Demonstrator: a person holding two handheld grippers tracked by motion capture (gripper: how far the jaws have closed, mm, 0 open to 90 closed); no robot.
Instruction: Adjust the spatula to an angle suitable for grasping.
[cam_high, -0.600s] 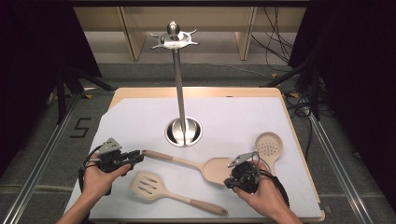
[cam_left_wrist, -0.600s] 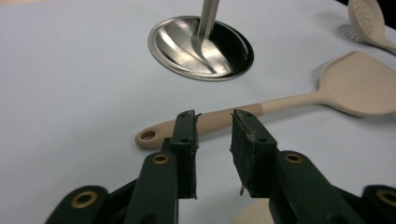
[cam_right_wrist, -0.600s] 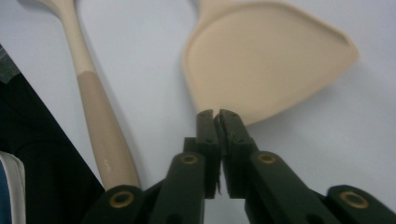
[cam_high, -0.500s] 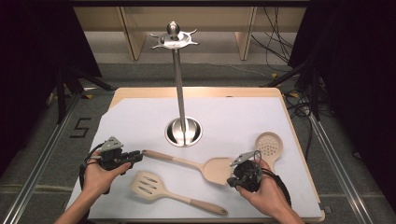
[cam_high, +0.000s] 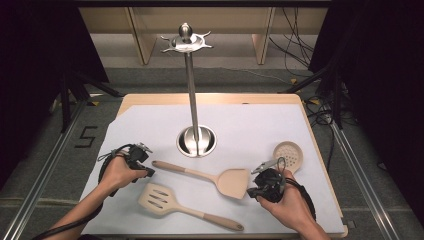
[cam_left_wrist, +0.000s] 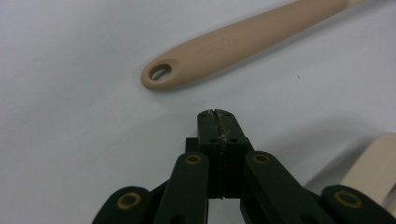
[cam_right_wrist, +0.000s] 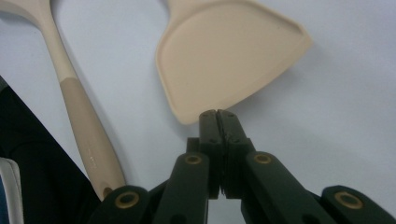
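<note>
On the near half of the bench (cam_high: 150, 115), three beige utensils lie flat: a solid turner (cam_high: 210, 176), a slotted turner (cam_high: 185, 206) and a skimmer (cam_high: 288, 155). The hanging stand (cam_high: 192, 95) behind them carries nothing, so the work appears unstarted. The left claw (cam_left_wrist: 218, 116), jaws together and empty, sits just short of the solid turner's handle eye; the right claw (cam_right_wrist: 217, 116), likewise together and empty, points at its blade.

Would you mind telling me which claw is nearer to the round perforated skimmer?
Right. The right claw sits just below and left of the skimmer; the left claw is across the table, beyond the solid spatula.
</note>
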